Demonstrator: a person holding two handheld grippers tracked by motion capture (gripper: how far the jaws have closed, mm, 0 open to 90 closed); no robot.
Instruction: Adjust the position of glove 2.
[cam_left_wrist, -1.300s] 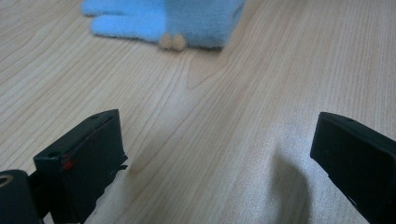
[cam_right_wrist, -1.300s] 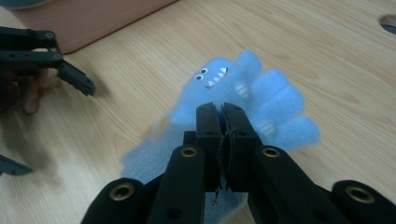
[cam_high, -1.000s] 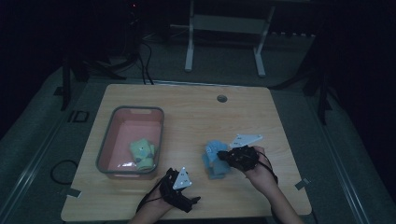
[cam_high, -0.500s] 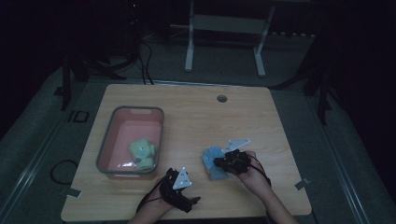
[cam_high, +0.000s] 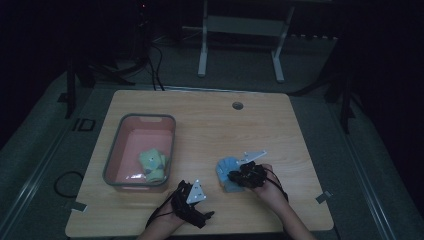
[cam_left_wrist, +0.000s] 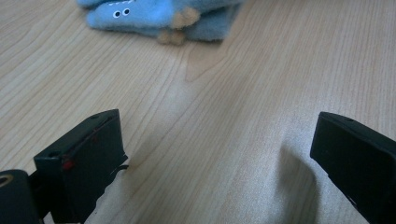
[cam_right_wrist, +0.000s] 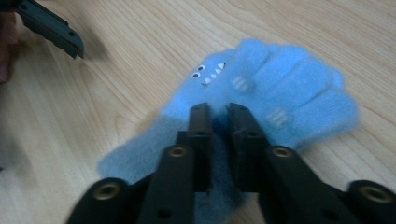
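while the right gripper (cam_right_wrist: 218, 112) has its jaws just eased apart to a narrow gap over the blue glove (cam_right_wrist: 261, 93) lying at the table's (cam_high: 300, 130) lower right, fabric may snag and drag along, the left gripper (cam_high: 192, 202) gaping empty.

A fuzzy light-blue glove (cam_right_wrist: 275, 100) lies flat on the wooden table (cam_high: 210, 125), near its front right part. It bears a small monster face with two eyes and jagged teeth, pale stripes on the fingers, which are spread, and a paler cuff.
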